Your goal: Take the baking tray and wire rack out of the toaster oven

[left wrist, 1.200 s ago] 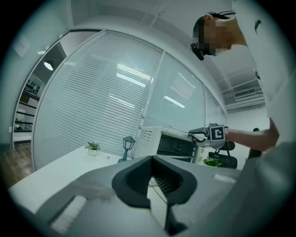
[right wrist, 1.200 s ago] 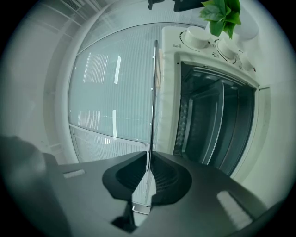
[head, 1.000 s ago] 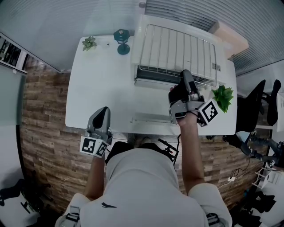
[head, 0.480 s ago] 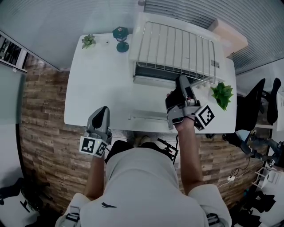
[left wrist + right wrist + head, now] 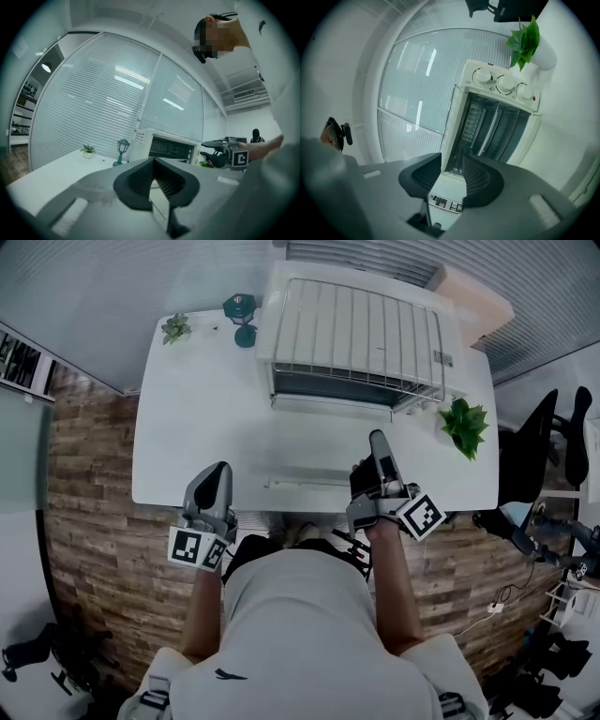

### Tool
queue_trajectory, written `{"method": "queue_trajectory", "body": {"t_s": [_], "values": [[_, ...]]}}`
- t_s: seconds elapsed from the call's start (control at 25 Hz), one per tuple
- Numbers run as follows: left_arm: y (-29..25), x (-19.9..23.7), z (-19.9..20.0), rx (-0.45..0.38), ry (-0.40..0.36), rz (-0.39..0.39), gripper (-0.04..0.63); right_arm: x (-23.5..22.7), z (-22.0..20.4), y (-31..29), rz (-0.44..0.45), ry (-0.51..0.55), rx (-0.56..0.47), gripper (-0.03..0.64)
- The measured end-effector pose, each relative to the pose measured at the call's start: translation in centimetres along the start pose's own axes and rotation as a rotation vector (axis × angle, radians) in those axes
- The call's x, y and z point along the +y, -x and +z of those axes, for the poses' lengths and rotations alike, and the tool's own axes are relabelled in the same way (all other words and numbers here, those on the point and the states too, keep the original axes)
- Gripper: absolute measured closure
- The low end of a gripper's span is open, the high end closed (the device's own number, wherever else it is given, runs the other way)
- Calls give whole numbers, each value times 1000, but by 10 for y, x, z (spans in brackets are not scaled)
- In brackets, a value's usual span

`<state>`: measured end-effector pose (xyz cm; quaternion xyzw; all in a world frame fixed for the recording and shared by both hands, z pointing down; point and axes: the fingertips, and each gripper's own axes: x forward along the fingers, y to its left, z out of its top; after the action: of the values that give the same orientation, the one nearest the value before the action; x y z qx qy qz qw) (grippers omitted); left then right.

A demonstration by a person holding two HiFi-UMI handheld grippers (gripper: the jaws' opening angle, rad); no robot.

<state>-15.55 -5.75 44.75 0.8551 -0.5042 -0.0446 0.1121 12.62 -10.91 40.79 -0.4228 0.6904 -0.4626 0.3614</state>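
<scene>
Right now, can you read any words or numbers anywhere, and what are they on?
No text is readable.
Toaster oven knobs: markings too small.
Sticker low in the right gripper view: striped print, blurred.
Marker cubes: black-and-white squares, no letters.
Tag on the oven top: too small.

Smooth table (image 5: 197,418), wood-plank floor (image 5: 89,521)

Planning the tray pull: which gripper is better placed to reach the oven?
Right. The right gripper faces the open toaster oven, its jaws apart, just closed somewhat, nothing between them; the left gripper sits aside at the table edge.
</scene>
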Motion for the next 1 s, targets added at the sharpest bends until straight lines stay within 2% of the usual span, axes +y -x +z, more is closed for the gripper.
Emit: {"method": "queue_trajectory", "body": {"t_s": [0.16,0.36,0.68,1.0], "values": [[-1,-9,-1,-2,-4,-11,592,-14,-19,14,28,13,8,494],[0,-12,2,-9,-8,-7,592,-32,-36,19,22,48,9,500],[3,-12,0,-11,-6,4,592,-33,-42,12,49,60,7,515],[4,-8,-1,-5,-3,7,592,-51,-40,-8,28,33,6,517]]}}
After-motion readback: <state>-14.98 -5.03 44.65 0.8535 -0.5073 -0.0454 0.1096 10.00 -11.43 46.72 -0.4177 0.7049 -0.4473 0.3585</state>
